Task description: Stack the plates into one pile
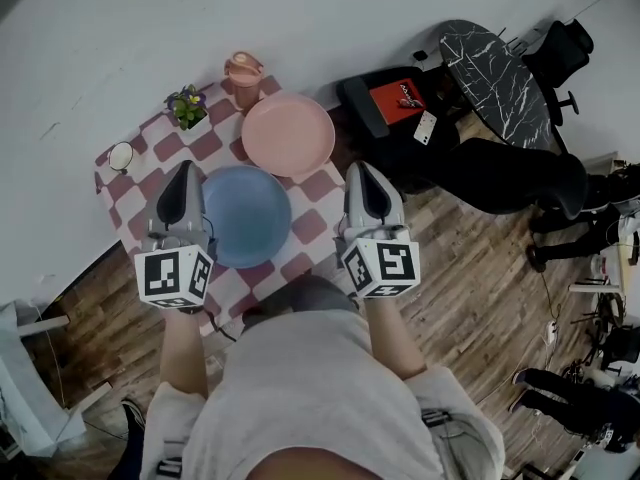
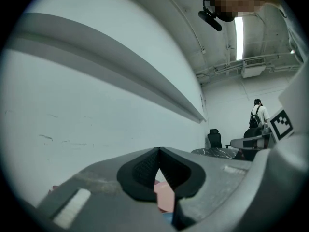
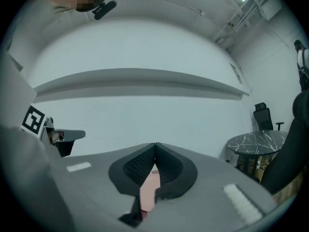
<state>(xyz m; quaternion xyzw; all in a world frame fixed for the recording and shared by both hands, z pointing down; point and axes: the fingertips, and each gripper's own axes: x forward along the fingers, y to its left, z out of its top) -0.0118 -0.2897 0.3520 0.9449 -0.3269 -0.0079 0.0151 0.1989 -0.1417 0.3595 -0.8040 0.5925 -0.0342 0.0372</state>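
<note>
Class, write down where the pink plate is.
In the head view, the pink plate lies beyond the blue plate, beside the pink cup.

No word, number or brand can be read anywhere; the only signs are black-and-white square markers; they stand on the left cube [image 1: 173,275], behind the fingers of the left gripper [image 1: 184,171], and on the right cube [image 1: 381,266], behind the fingers of the right gripper [image 1: 360,171]; a red item [image 1: 406,95] on a black chair [image 1: 365,103], well beyond the right gripper's fingers and to their right, bears white print too small to make out.
</note>
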